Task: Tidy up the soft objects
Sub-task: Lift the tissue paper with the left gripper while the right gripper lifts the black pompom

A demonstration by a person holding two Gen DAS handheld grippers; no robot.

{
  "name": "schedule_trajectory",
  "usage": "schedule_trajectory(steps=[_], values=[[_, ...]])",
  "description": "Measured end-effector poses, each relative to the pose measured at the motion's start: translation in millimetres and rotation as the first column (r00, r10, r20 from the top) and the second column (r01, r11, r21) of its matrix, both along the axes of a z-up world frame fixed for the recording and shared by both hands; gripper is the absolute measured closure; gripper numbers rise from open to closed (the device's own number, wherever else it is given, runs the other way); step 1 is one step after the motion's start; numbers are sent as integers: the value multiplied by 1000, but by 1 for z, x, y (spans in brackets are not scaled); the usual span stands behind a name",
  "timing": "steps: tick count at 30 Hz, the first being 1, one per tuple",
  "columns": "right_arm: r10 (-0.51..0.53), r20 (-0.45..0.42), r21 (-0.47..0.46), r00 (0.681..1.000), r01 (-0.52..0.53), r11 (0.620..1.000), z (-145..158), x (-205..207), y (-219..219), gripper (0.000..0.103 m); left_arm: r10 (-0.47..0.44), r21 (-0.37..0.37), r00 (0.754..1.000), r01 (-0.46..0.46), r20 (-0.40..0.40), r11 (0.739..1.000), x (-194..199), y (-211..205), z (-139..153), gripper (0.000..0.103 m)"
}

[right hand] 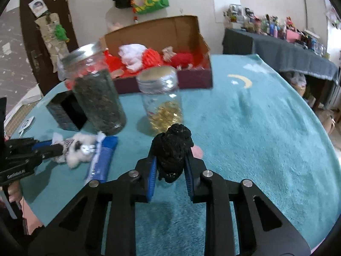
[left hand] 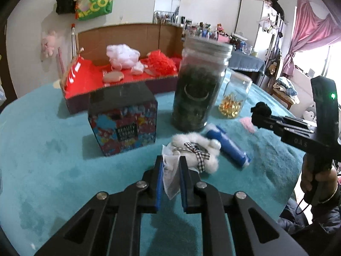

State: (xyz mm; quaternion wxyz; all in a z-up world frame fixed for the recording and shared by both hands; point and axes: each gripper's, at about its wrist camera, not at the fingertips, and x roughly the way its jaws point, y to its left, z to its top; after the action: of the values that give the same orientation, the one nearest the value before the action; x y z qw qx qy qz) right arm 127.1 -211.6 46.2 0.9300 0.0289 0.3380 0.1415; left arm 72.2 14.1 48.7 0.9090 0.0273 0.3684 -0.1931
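step: we carry soft items toward cardboard box (right hand: 200, 40), upper centre | left tool (left hand: 171, 166) clamped on white plush toy (left hand: 191, 149) tag | right tool (right hand: 170, 164) clamped on black knit bundle (right hand: 172, 147) | next: clear the jars, release inside

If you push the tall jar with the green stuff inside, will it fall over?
Probably it could tip: the tall jar is narrow and stands high. Packed nearly full of dark leaves, it is likely steadier than the smaller jar. It looks hard and smooth, so maybe slippery.

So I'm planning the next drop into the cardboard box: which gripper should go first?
Right, probably. The right gripper has its jaws shut on the black soft item, lifted, with open cloth toward the box. The left gripper grips only the white plush's tag, jars ahead.
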Motion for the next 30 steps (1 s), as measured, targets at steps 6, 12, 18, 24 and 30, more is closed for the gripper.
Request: schedule_trajectory(steps=[6, 12, 18, 24, 30], values=[[49, 22, 14, 999, -50, 999, 9, -9, 12, 81, 16, 13, 998, -17, 62, 1000, 1, 3, 19, 89], [71, 47, 20, 996, -72, 997, 16, -11, 18, 81, 21, -6, 993, -21, 119, 1000, 3, 6, 39, 89], [108, 62, 53, 992, -111, 992, 23, -14, 26, 81, -5, -47, 990, 12, 143, 999, 1, 0, 47, 89], [145, 69, 56, 987, -149, 987, 25, -15, 37, 81, -52, -94, 991, 64, 127, 994, 6, -8, 47, 89], [176, 50, 68, 983, -179, 981, 17, -14, 45, 81, -94, -147, 995, 99, 38, 984, 17, -21, 21, 89]])
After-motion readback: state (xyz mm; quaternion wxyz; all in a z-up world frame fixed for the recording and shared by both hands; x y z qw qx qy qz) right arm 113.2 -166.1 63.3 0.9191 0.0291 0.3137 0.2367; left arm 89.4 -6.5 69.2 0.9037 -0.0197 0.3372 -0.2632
